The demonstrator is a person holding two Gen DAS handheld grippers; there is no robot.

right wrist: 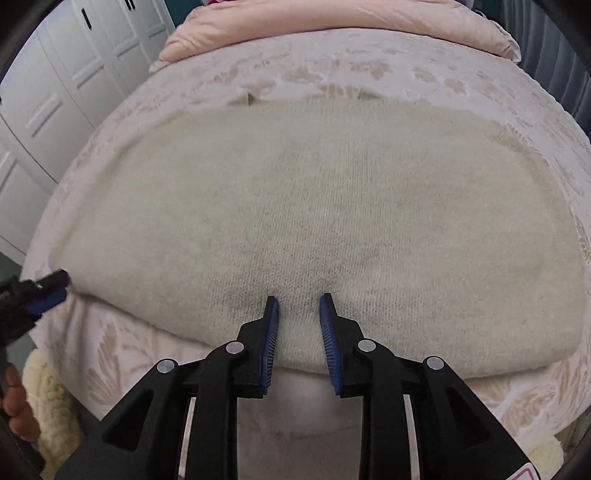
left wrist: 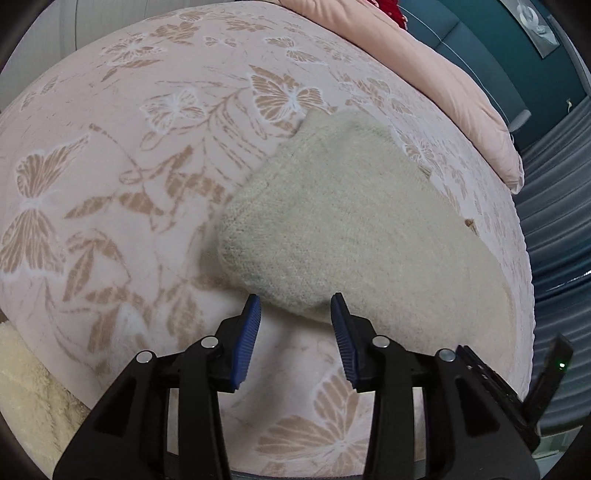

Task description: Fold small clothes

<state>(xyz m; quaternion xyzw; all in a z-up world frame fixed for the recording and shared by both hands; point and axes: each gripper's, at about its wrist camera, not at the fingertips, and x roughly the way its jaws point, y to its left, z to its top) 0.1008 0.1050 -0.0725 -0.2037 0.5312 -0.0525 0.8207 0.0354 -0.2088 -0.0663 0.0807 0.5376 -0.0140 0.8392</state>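
Cream knit garment (right wrist: 314,221) flat on butterfly blanket (left wrist: 110,184); left gripper (left wrist: 295,306) and right gripper (right wrist: 299,301) both parted, gripping nothing.

Bed covered by pink blanket (left wrist: 122,155) with tan butterfly and leaf print. Cream knit sweater (right wrist: 314,221) lies flat on the blanket, spread wide, near edge folded thick. Plain pink duvet (right wrist: 332,26) bunched at far end of bed. Fluffy cream throw (left wrist: 33,402) at the near edge, beside the blanket.
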